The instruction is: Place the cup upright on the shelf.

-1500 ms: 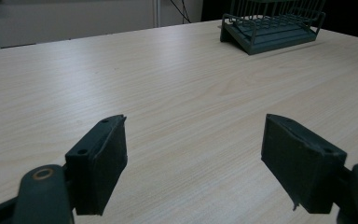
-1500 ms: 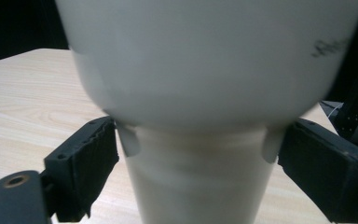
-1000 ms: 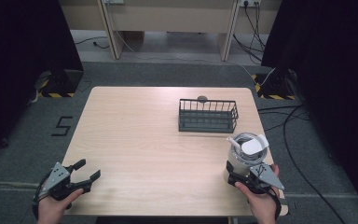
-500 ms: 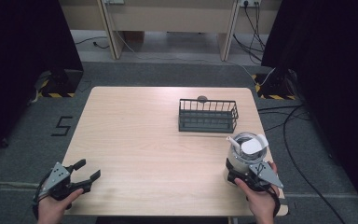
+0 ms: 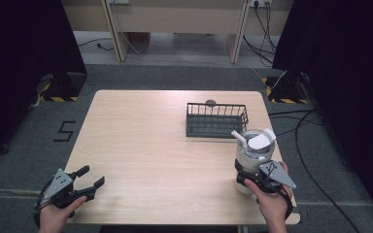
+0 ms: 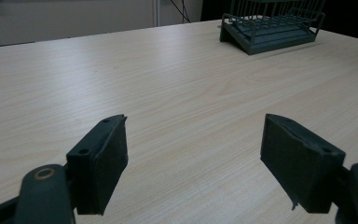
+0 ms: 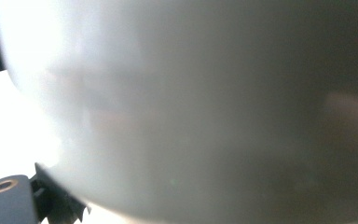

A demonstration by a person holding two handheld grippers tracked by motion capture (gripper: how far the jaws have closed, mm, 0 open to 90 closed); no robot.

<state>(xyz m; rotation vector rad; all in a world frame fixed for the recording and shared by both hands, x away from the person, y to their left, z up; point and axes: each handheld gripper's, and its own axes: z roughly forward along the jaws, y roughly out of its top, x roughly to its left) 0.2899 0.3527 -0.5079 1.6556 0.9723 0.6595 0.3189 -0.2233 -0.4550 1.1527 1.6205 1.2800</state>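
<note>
Cup: white tumbler-ish cup (image 5: 254, 156) with a clear lid, standing upright near the right front edge of the worktop (image 5: 155, 145), long axis vertical, a white straw or tab poking up from the lid toward the back left.
Right claw: my right claw (image 5: 245, 175) is clamped around the cup's lower body, hand right behind it.
Left claw: my left claw (image 5: 88, 176) sits at the front left corner, jaws spread wide, nothing between them, just bare wood.
Basket: dark wire basket (image 5: 216, 119) just behind the cup, apart from it.
Hard to see: right gripper view is basically a blurry grey-white wall of cup (image 7: 205, 107), so can't tell the contact details there.
Since a second ago: cup looks pretty much in the same spot, both hands barely shifted.
</note>
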